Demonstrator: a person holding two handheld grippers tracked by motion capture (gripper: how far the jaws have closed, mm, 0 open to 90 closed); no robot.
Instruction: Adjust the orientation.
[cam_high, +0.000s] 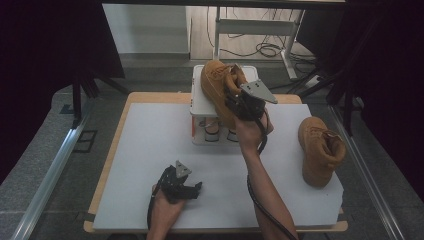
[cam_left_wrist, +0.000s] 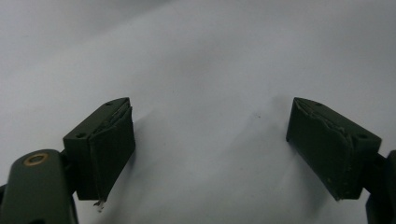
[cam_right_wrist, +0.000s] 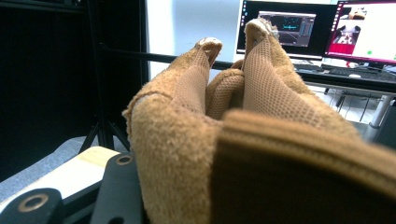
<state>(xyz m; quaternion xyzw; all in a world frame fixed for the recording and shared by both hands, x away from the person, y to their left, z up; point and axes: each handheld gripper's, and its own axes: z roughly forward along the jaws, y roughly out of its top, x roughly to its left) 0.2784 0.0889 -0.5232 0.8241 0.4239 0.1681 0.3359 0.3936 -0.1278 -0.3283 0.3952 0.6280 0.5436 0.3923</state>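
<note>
Boot (cam_high: 220, 85) in right tongs (cam_high: 235, 100) bears no readable writing.

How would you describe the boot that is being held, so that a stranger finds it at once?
At the far edge of the white table stands a small white rack. The tan boot rests on its top, gripped by the right hand-held gripper. The other boot lies alone at the right.

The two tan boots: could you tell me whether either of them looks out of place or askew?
The boot on the mat lies tipped on its side near the right edge of the white mat, not standing on its sole. The other boot, held by the right tongs, sits at or just above the white rack.
</note>
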